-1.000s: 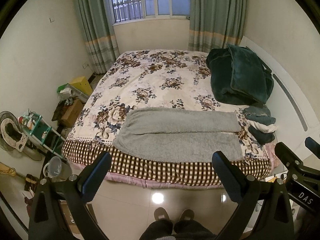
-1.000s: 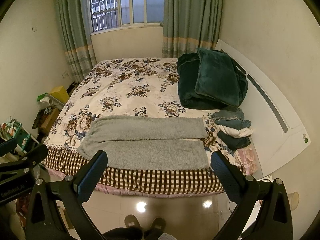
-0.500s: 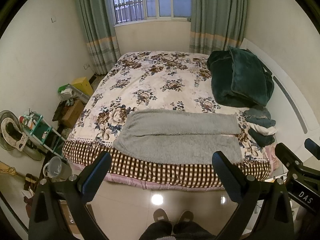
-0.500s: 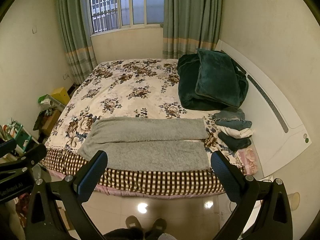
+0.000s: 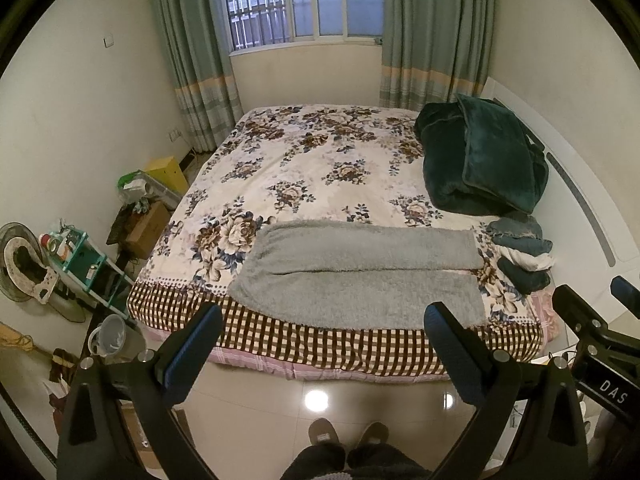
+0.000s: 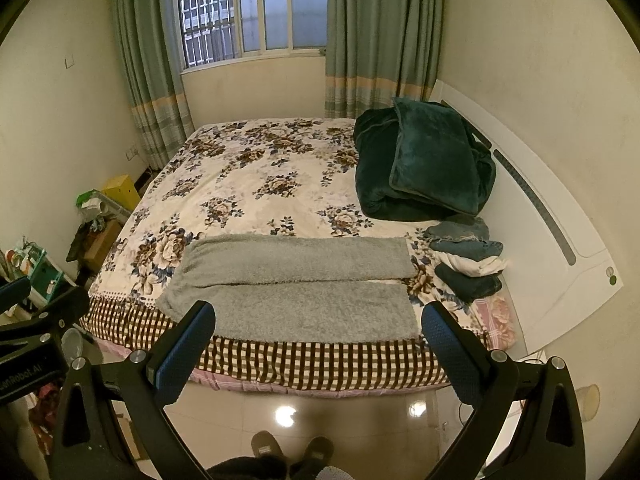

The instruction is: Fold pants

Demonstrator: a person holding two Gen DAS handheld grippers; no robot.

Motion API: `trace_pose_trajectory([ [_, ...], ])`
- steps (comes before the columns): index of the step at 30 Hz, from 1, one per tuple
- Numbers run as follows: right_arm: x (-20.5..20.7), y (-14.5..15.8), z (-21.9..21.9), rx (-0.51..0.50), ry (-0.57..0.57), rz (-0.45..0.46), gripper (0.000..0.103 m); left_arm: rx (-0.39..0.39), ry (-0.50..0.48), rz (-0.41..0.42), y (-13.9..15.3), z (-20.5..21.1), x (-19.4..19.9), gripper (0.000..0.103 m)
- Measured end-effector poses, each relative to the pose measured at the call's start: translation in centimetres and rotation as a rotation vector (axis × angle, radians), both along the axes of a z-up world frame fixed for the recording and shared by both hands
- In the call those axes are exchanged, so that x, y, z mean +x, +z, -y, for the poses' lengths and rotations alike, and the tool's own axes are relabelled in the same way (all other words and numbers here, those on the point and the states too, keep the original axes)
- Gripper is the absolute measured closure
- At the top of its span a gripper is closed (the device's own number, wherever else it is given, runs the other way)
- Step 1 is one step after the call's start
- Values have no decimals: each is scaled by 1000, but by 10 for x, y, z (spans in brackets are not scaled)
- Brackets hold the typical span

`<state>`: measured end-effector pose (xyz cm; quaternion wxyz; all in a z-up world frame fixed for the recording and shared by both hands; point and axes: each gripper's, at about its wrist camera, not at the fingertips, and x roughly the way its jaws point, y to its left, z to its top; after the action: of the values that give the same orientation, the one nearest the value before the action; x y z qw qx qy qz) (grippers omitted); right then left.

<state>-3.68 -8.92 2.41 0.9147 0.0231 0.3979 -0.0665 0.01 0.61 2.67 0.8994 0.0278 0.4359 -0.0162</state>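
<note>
Grey fleece pants (image 5: 360,276) lie flat across the near edge of the bed, legs side by side pointing right, waist at the left; they also show in the right wrist view (image 6: 296,284). My left gripper (image 5: 322,320) is open and empty, held above the floor short of the bed. My right gripper (image 6: 318,316) is open and empty too, at the same distance from the pants. The right gripper's body shows at the right edge of the left wrist view (image 5: 592,332).
The bed has a floral cover (image 5: 320,168) with a checked border. A dark green blanket (image 5: 484,160) lies at the back right. A stack of folded clothes (image 5: 520,252) sits right of the pants. Clutter and a shelf (image 5: 80,260) stand by the left wall.
Both grippers have drifted slightly back and up, so the bed sits a little lower in view. The pants have not moved. Both grippers stay open.
</note>
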Motion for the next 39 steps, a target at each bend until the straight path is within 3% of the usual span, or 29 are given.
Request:
trace_pose_trajectory([
  [15,-6,0,15,19,10,-3,0,1,19,-7,-4,7,-3,0],
  [22,20,-32,46,12,-29,2,0,23,82,36,-16,17,11,0],
  [30,109,-85,96,8,-99,-29,0,105,168,37,-61,38,67,0],
  [36,200,-139,139,61,-178,-106,0,137,200,-51,-113,47,148,0],
  [39,252,-180,160,109,-243,-154,0,191,216,-75,-144,49,199,0],
])
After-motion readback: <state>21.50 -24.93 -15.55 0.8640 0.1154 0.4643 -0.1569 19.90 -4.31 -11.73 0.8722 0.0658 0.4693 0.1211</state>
